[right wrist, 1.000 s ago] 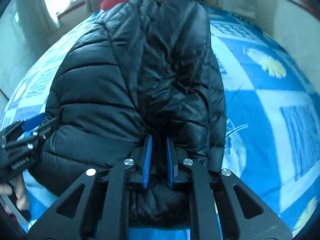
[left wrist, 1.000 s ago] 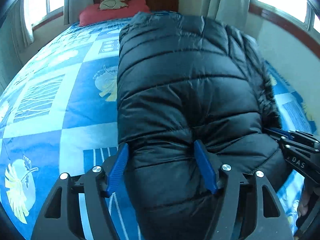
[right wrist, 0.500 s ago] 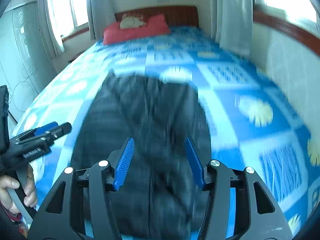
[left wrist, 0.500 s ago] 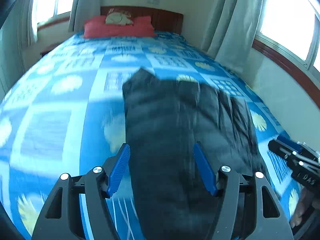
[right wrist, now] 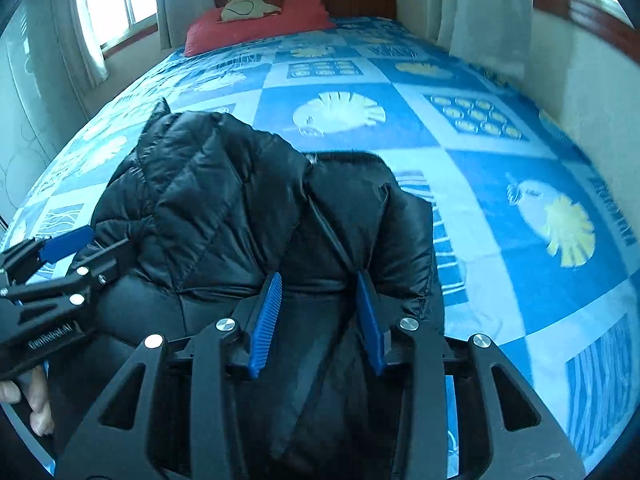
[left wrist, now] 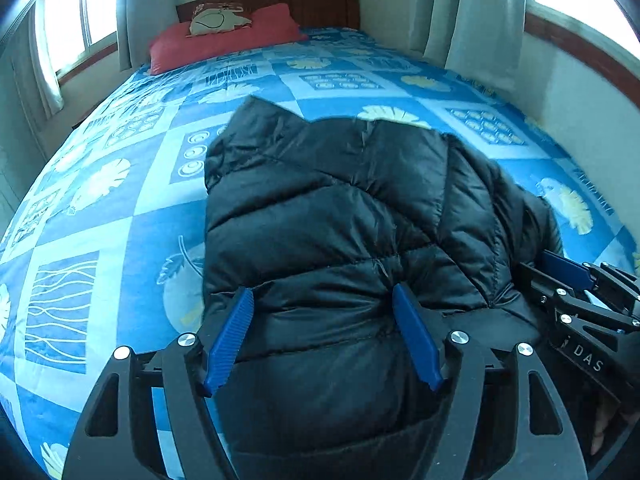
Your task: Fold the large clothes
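Fingers [left wrist: 230,338] spread; black puffer jacket [left wrist: 340,216] seemingly folded.

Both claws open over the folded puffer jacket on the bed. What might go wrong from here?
1. The jacket looks puffy and bulges; with the left claw and right claw open, nothing pins it, so the fold may spring open.
2. Its shell looks slick; a regrasp might slip.
3. The claws sit close and might collide.

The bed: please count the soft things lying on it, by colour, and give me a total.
Black: 1, the puffer jacket
Red: 1, the long pillow at the headboard
Cream: 1, the small cushion resting on the red pillow
Total: 3, all on the blue patterned bedspread
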Tool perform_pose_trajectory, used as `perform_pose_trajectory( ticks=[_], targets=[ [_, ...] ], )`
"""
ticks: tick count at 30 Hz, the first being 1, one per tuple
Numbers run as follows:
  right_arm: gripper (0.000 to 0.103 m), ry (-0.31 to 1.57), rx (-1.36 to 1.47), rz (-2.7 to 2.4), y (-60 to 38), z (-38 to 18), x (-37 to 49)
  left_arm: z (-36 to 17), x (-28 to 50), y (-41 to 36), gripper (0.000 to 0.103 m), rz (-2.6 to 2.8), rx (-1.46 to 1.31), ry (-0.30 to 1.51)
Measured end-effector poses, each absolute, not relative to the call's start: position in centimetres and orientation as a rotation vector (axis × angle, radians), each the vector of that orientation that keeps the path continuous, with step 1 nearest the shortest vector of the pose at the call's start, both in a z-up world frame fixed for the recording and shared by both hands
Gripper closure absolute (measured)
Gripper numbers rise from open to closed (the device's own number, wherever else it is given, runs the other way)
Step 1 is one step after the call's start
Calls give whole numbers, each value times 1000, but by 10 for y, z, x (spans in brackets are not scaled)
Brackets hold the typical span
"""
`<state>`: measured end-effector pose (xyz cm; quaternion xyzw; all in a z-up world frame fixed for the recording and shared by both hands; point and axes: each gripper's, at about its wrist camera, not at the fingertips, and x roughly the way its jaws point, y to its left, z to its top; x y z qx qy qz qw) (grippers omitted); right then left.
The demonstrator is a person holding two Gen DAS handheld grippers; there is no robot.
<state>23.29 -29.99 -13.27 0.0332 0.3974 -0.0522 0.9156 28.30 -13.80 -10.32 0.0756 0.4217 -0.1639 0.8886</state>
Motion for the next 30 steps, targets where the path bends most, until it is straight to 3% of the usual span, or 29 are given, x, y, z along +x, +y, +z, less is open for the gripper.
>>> perform_pose_trajectory(
  ticks=[30],
  targets=[
    [66, 747, 21, -178, -290, -154, 243, -133, 293, -134, 25, -293, 116, 879]
  ],
)
